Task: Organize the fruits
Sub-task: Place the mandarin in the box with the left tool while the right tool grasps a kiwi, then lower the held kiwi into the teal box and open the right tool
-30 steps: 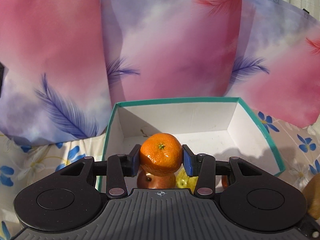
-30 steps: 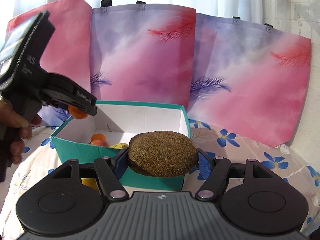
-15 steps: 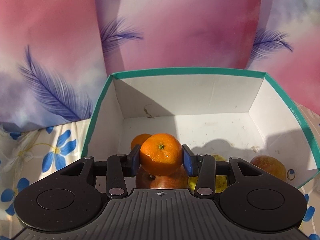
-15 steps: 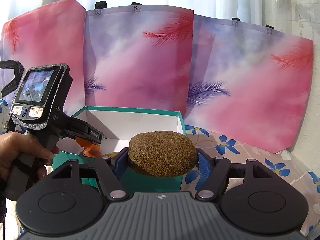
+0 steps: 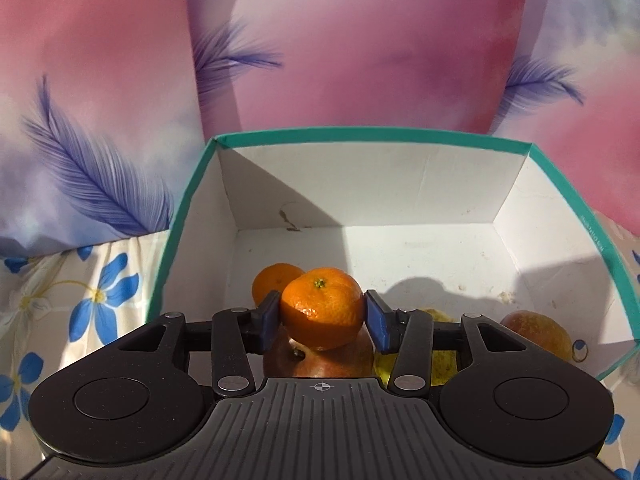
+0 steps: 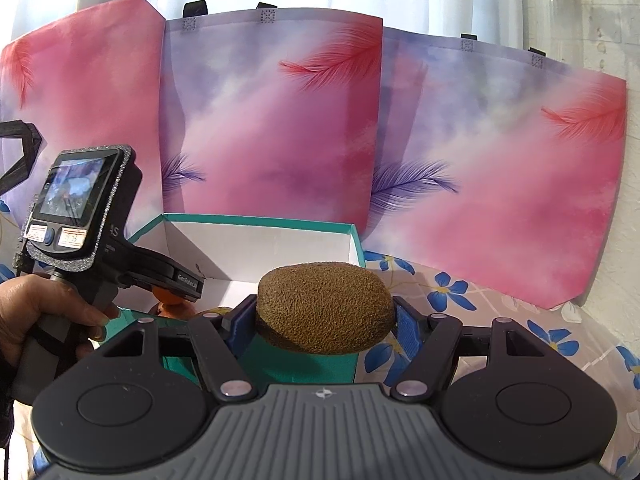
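My left gripper (image 5: pixel 322 316) is shut on an orange mandarin (image 5: pixel 320 307), held inside the teal-rimmed white box (image 5: pixel 372 134) just above a red apple (image 5: pixel 316 358). A second mandarin (image 5: pixel 272 278), a yellow-green fruit (image 5: pixel 440 360) and another apple (image 5: pixel 538 334) lie on the box floor. My right gripper (image 6: pixel 324 320) is shut on a brown kiwi (image 6: pixel 324 309), held in front of the box (image 6: pixel 256 225), near its right corner. The left gripper also shows in the right wrist view (image 6: pixel 176 280), reaching into the box.
Pink and purple feather-print bags (image 6: pixel 272 120) stand behind the box. A floral tablecloth (image 6: pixel 500 320) covers the table. A white wall (image 6: pixel 624 200) is at the right. The person's hand (image 6: pixel 44 312) holds the left gripper's handle.
My left gripper has moved forward and down into the box with the mandarin. My right gripper has stayed shut on the kiwi and moved slightly towards the box.
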`<action>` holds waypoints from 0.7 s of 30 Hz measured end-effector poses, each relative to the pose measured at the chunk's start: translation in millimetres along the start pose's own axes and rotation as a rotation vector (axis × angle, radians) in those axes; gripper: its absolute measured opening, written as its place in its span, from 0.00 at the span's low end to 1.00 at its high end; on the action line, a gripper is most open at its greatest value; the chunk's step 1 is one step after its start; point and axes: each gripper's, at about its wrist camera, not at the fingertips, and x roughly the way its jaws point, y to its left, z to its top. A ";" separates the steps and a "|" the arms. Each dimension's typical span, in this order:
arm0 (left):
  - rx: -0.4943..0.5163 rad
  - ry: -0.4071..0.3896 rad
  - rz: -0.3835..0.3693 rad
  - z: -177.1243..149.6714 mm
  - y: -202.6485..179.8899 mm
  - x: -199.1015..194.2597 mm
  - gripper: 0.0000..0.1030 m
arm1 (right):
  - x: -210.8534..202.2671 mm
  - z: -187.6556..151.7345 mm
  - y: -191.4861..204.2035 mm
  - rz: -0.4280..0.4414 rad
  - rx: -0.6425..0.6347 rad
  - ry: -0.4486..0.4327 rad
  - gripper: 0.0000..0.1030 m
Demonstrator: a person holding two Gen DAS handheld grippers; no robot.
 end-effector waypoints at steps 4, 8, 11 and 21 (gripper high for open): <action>-0.058 -0.118 -0.009 -0.1 17.0 -47.7 0.87 | -0.2 -0.7 -2.8 -0.006 0.008 -0.003 0.68; -0.102 -0.205 0.047 -12.0 35.9 -91.0 0.93 | -1.2 -0.8 -4.1 -0.003 0.013 -0.010 0.68; -0.144 -0.208 0.051 -20.4 49.2 -106.8 0.94 | -1.6 0.0 -4.7 -0.001 0.017 -0.011 0.68; -0.127 -0.124 0.082 -61.3 58.3 -116.9 0.94 | -5.1 5.7 1.6 0.025 0.004 -0.034 0.68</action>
